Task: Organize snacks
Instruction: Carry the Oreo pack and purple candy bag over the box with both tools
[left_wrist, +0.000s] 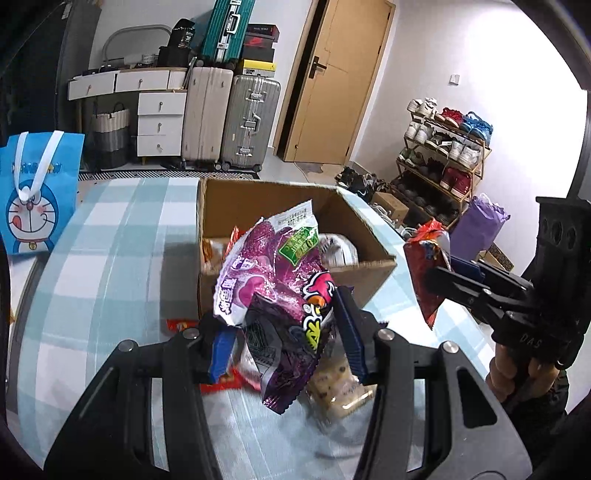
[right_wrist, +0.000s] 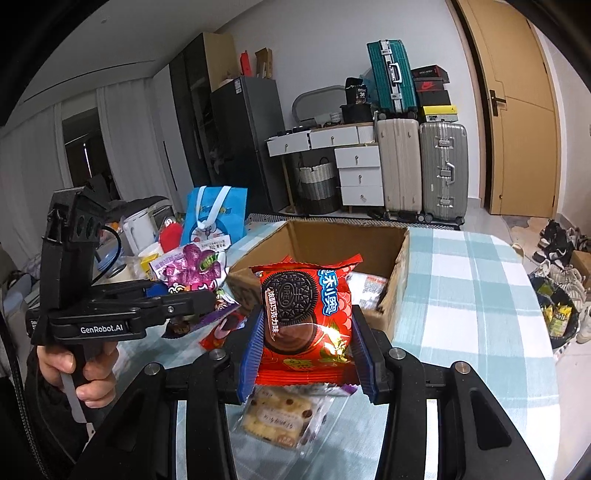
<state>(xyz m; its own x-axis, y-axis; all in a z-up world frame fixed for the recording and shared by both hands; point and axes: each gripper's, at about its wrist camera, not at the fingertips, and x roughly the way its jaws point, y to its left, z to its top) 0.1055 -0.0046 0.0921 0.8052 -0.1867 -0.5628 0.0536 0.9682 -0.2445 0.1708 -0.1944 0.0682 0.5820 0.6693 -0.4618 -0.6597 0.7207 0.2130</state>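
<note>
- Gripping a purple candy bag (left_wrist: 280, 295) in my left gripper (left_wrist: 288, 332), I have the blue pads (left_wrist: 351, 336) pinching its crumpled lower half, the bag lifted off the table in front of the box (left_wrist: 295, 229).
- My right gripper (right_wrist: 308, 343) is clamped on a red Oreo pack (right_wrist: 306, 317), a pad on each side edge, held up just before the box's near corner.
- The red pack reads "OREO" on the cookie picture, with Chinese characters beside it; my left gripper's body reads "GenRobot.AI".
- A clear-wrapped cookie pack (right_wrist: 280, 417) lies on the table under my right gripper.
- The box stands open on a blue-and-white checked tablecloth (right_wrist: 461, 295), with more packets inside.
- A blue Doraemon bag (left_wrist: 37, 199) stands at the table's far end.
- Beyond it are suitcases (left_wrist: 229, 122), white drawers (left_wrist: 159, 125), a wooden door (left_wrist: 332, 81) and a shoe rack (left_wrist: 439, 155).
</note>
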